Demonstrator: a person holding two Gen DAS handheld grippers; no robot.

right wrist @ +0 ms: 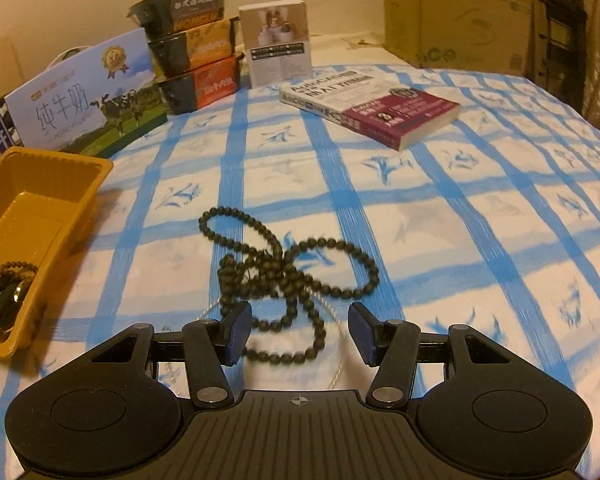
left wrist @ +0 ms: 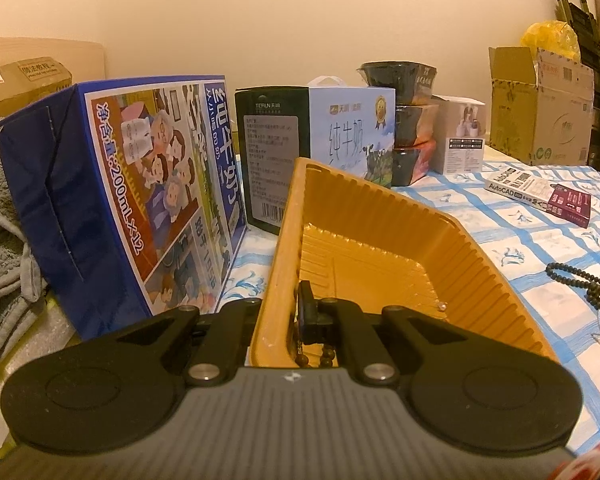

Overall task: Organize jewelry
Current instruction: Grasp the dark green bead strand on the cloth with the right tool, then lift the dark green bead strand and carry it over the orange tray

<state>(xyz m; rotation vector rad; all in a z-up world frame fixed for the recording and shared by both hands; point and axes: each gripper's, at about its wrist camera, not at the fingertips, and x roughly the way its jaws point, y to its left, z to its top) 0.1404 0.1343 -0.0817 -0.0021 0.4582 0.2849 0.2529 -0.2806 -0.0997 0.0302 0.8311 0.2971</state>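
A yellow ribbed plastic tray (left wrist: 380, 240) stands on the blue-checked cloth; it also shows at the left of the right wrist view (right wrist: 40, 184). My left gripper (left wrist: 288, 320) is shut on the tray's near wall, one finger inside, one outside. Brown beads (left wrist: 316, 358) lie in the tray by the fingers, and a small pearl (left wrist: 442, 307) at its right wall. A long dark bead necklace (right wrist: 284, 268) lies tangled on the cloth with a thin silver chain (right wrist: 336, 364) under it. My right gripper (right wrist: 298, 332) is open, its fingers on either side of the necklace's near loops.
Milk cartons (left wrist: 116, 200) (right wrist: 84, 100), stacked noodle bowls (right wrist: 192, 48) and a small white box (right wrist: 278, 42) line the back. A book (right wrist: 372, 108) lies on the cloth to the right. Cardboard boxes (right wrist: 460, 12) stand at the far right, grey towels (left wrist: 0, 240) at the left.
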